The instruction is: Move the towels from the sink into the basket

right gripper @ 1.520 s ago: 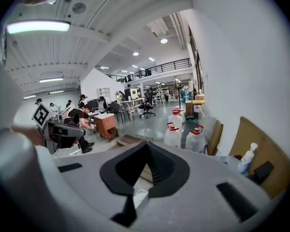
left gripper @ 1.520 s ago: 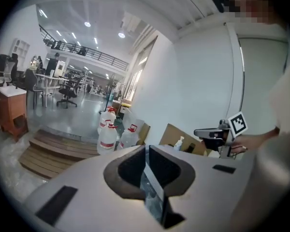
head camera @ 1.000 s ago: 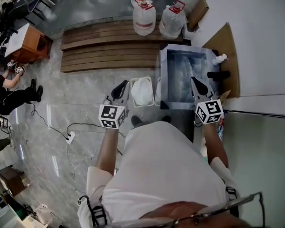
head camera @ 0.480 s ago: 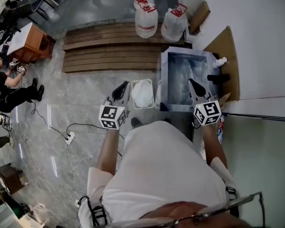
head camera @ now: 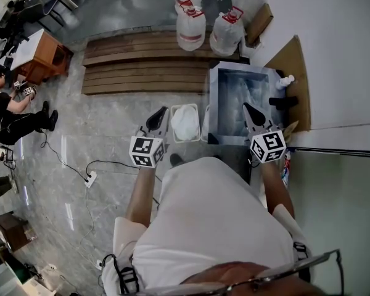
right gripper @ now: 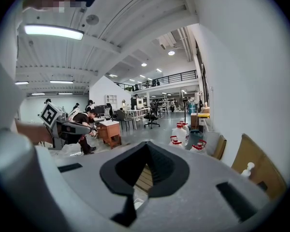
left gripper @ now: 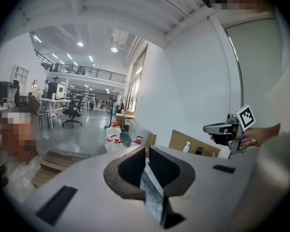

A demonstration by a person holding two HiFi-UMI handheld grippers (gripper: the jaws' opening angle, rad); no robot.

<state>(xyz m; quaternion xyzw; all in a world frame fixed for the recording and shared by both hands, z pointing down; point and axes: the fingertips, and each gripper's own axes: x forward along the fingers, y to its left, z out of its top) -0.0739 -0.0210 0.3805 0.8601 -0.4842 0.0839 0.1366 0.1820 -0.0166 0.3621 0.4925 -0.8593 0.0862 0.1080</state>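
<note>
Sink (head camera: pixel 213 103) interior hard to read: pale streaky mass (head camera: pixel 239 100) inside, towels or glare on steel, cannot tell. Person's torso hides near edge of sink surface. Basket (head camera: pixel 172 121) stands just left of sink, filled by white towel heap (head camera: pixel 185 122).

Right claw (head camera: pixel 246 107) hangs above sink's near right part, tips pressed together, nothing between them. Left claw (head camera: pixel 161 110) just left of basket, above floor, tips likewise together, empty. Neither claw touches any towel.
</note>
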